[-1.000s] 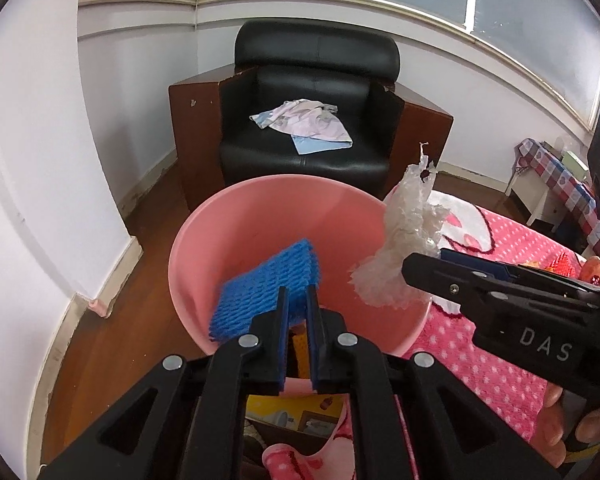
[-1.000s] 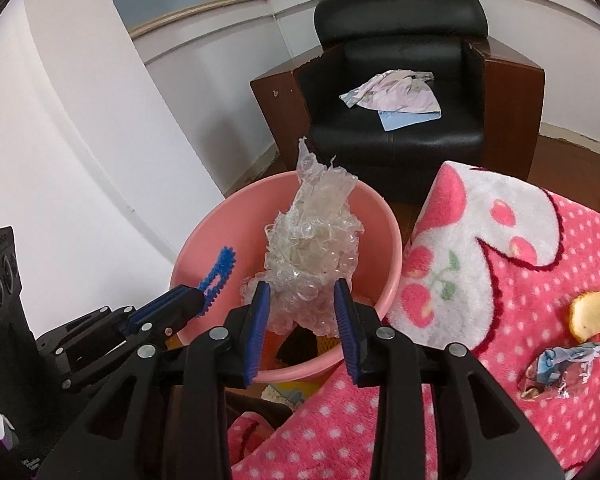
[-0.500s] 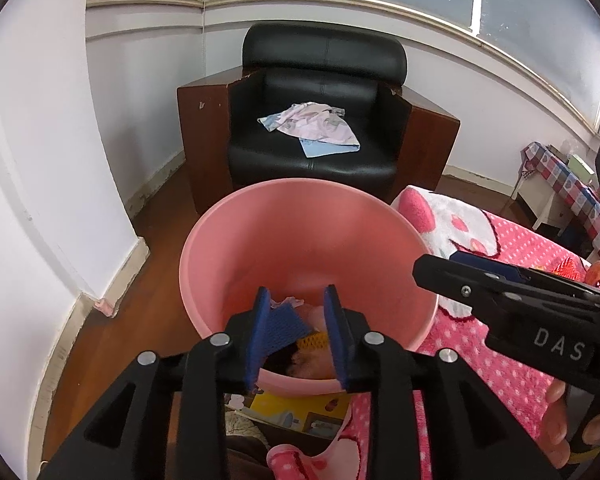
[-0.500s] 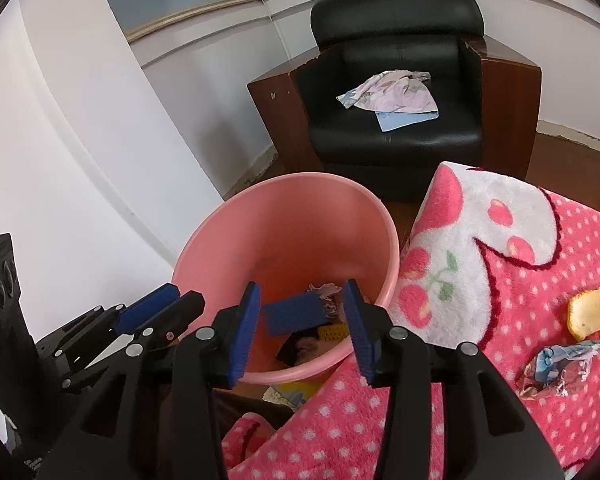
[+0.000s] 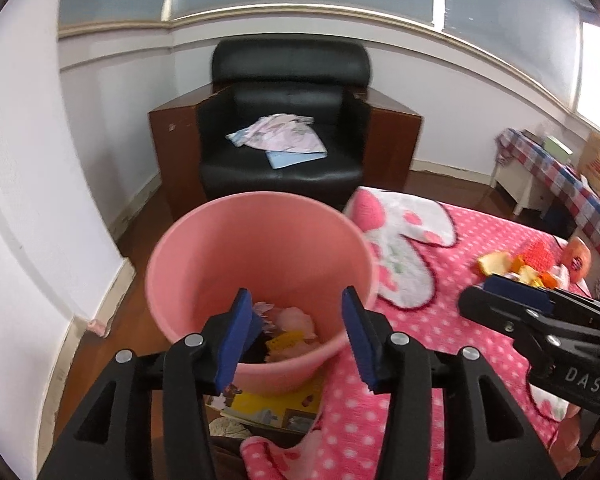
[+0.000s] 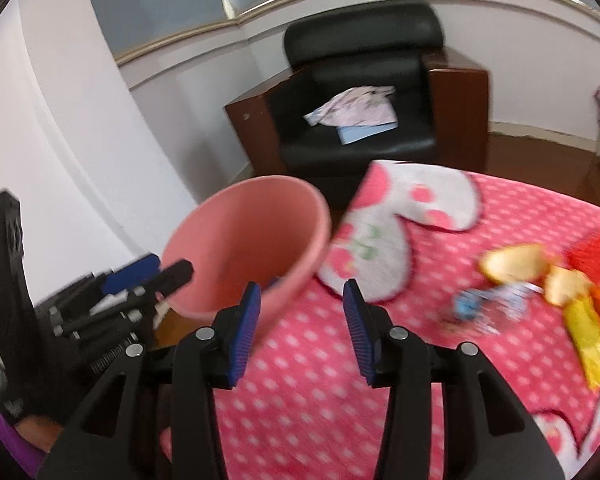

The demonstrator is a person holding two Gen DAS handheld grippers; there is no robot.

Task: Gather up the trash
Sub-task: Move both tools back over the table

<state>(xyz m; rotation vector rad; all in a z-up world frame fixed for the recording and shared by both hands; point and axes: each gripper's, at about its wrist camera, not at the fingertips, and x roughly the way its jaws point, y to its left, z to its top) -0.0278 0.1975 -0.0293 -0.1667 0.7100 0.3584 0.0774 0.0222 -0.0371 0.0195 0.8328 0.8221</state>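
Behind the pink bin (image 5: 260,240), a black armchair (image 5: 288,120) with cloth (image 5: 276,138).

The right gripper (image 6: 300,328) hangs with jaws spread over a pink spotted blanket (image 6: 320,392). A pink bucket (image 6: 244,248) stands beside the blanket, scraps (image 6: 548,280) lying blurred to the right.
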